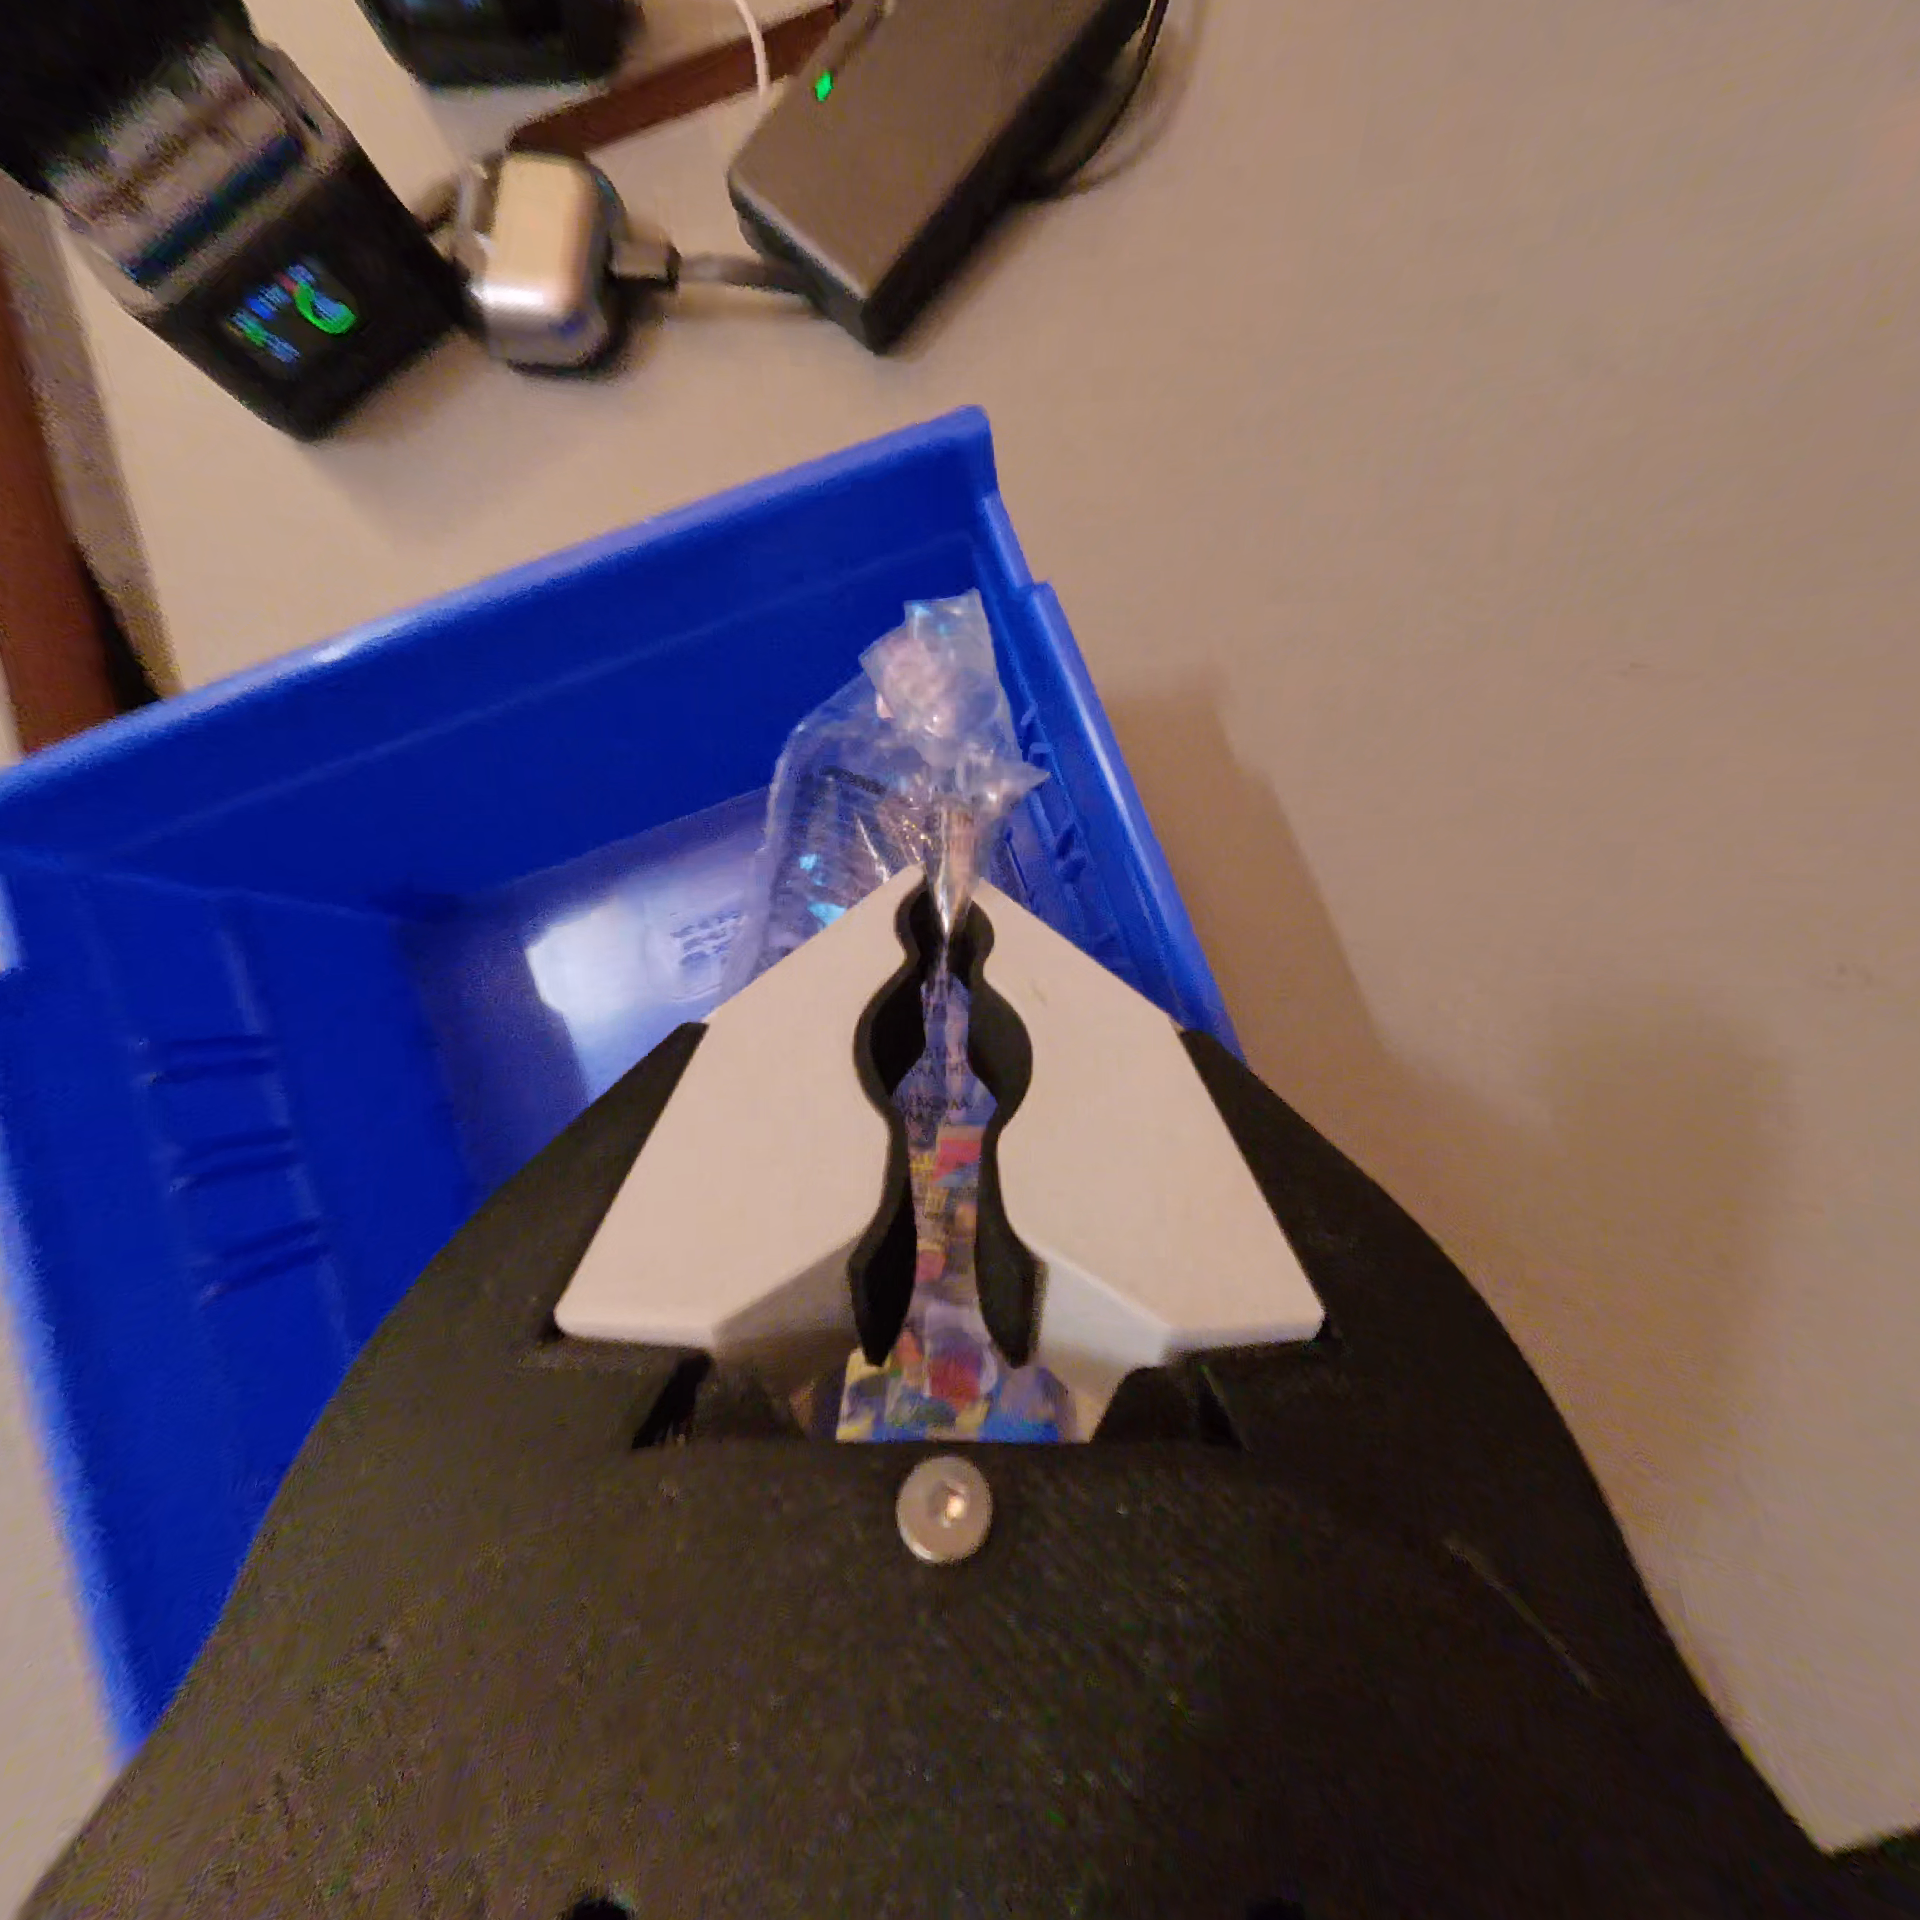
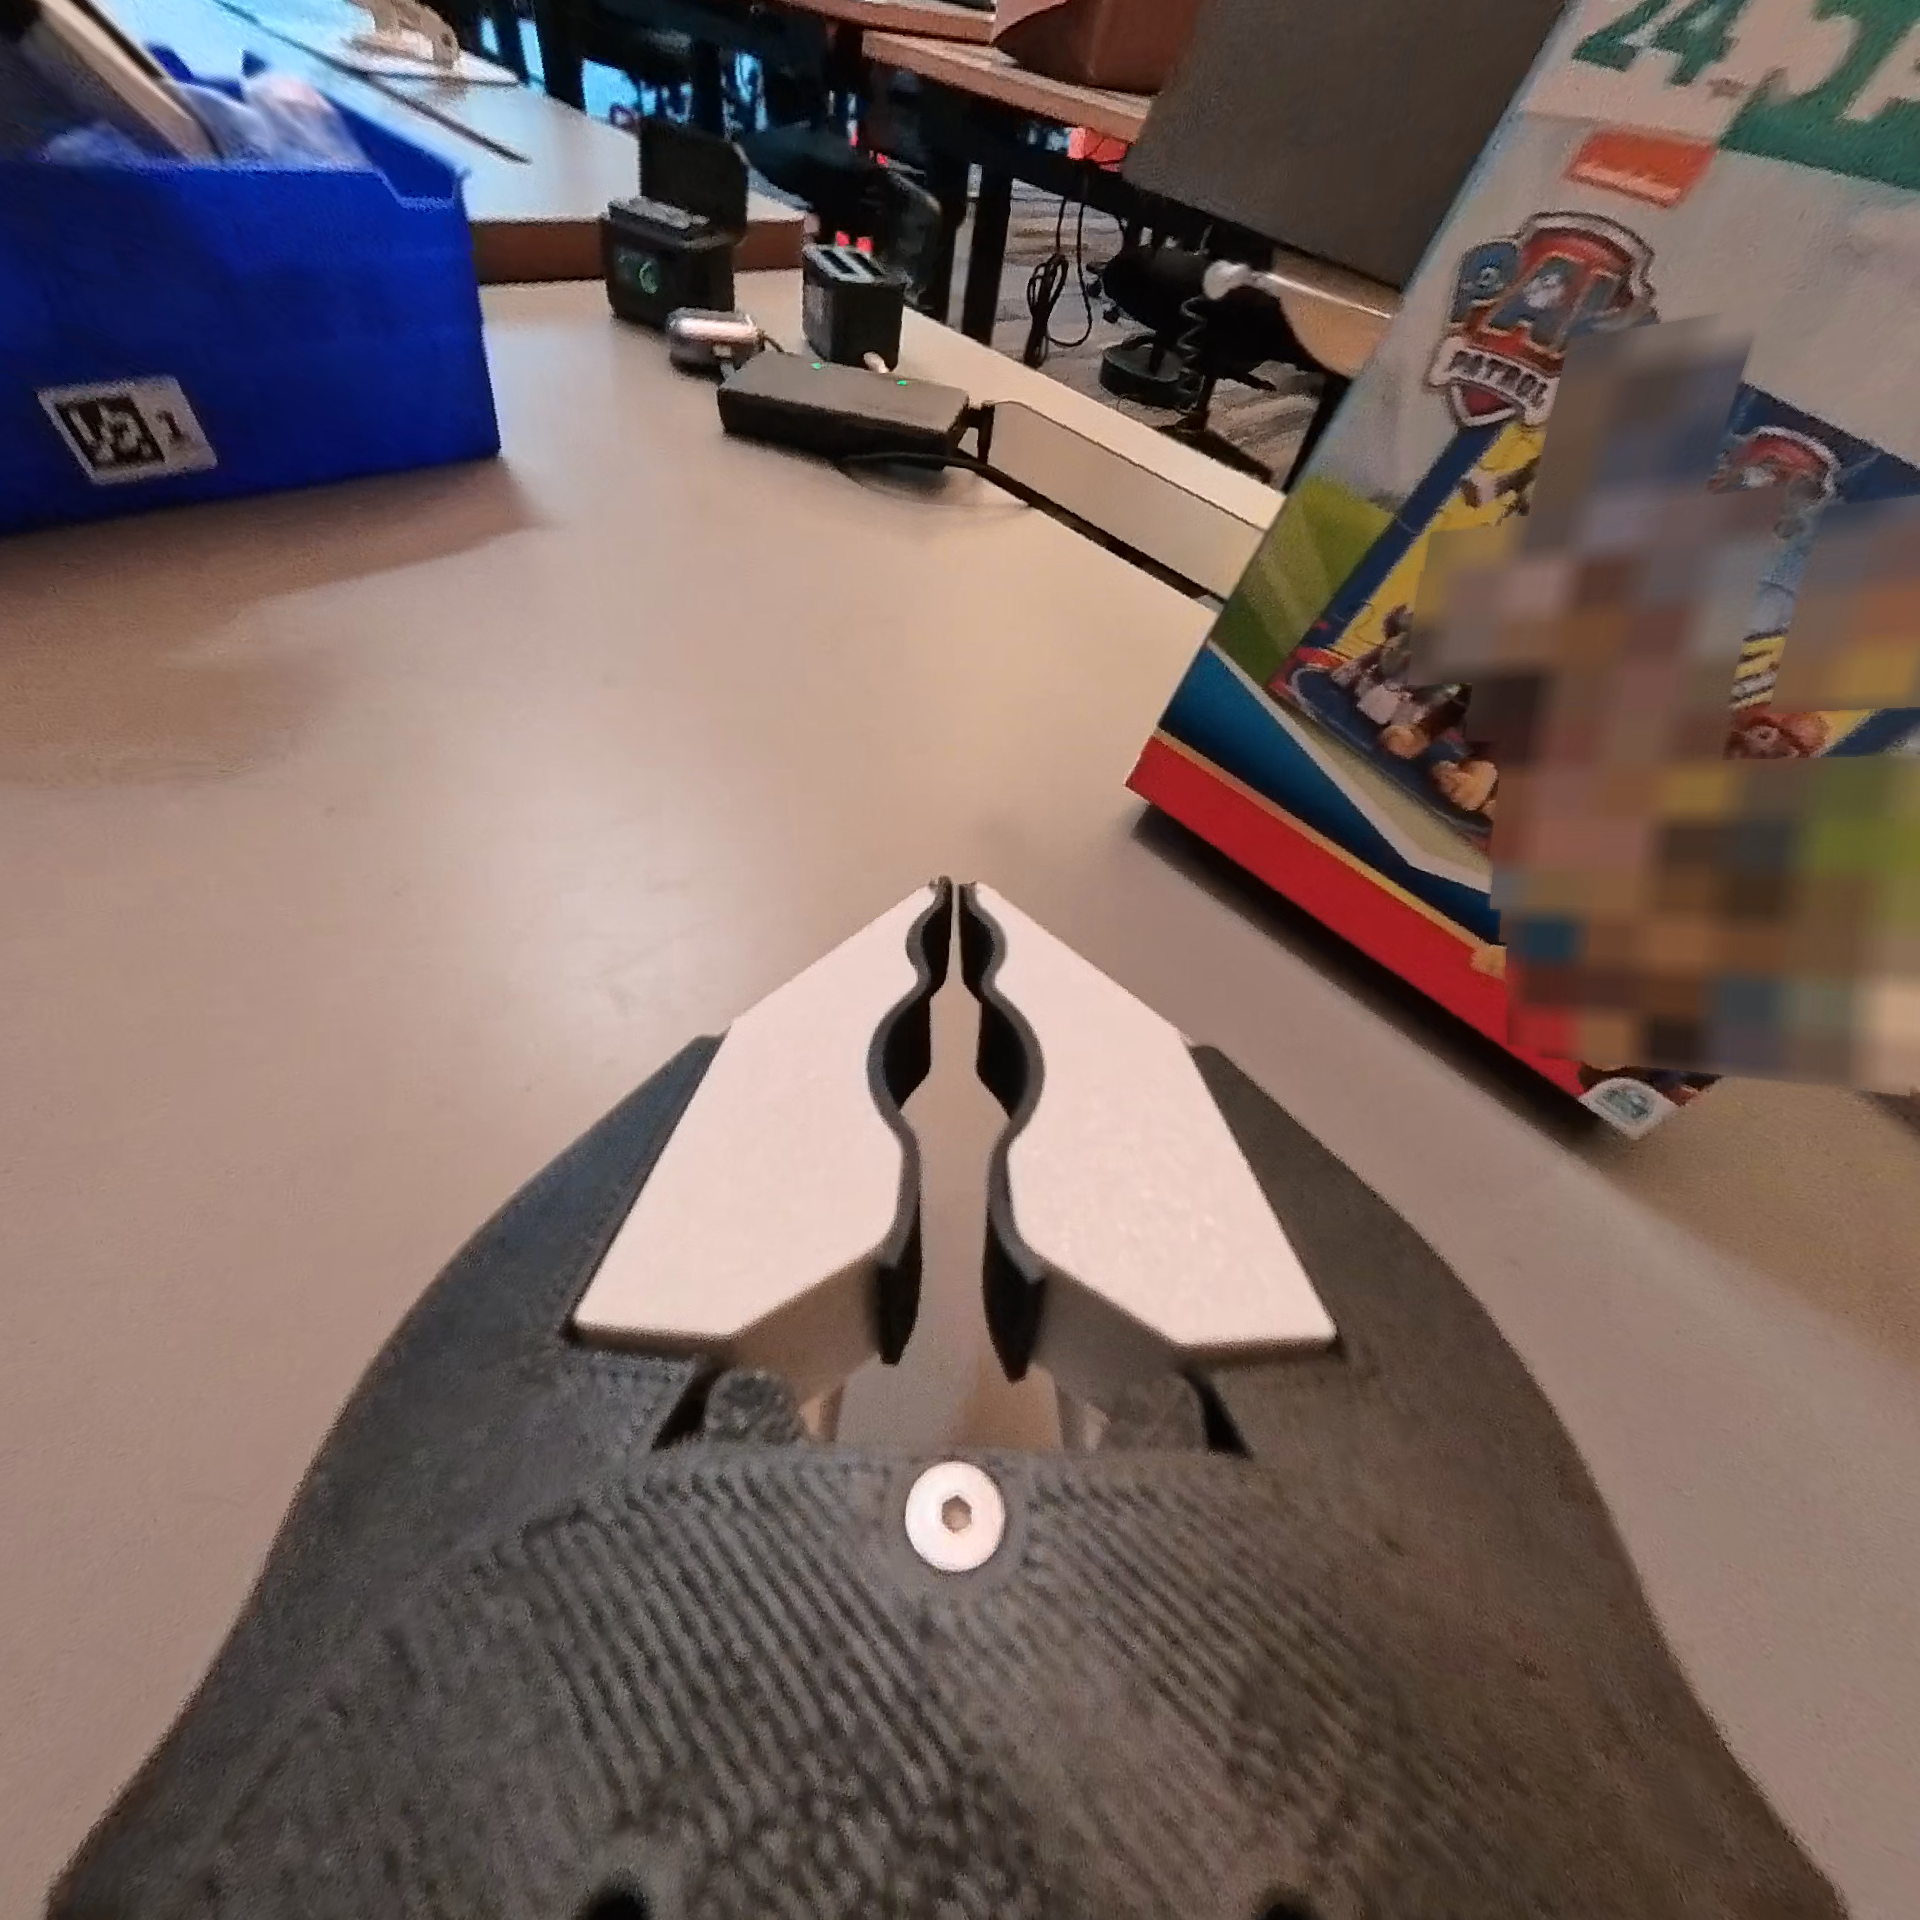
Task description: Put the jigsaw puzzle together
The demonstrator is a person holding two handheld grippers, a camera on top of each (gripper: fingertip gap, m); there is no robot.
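Your left gripper (image 1: 948,899) was clamped on a clear plastic bag (image 1: 894,769), held over the blue bin (image 1: 520,727) near its right wall. Your right gripper (image 2: 954,888) was closed w/ nothing in it, above the table (image 2: 623,727), beside a colourful box (image 2: 1455,623).

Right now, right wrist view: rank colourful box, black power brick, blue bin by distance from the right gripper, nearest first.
From the right gripper, jaws closed on nothing:
1. Colourful box, close by, front right.
2. Blue bin, farther off, front left.
3. Black power brick, ahead near the table's far edge, a little beyond the bin.
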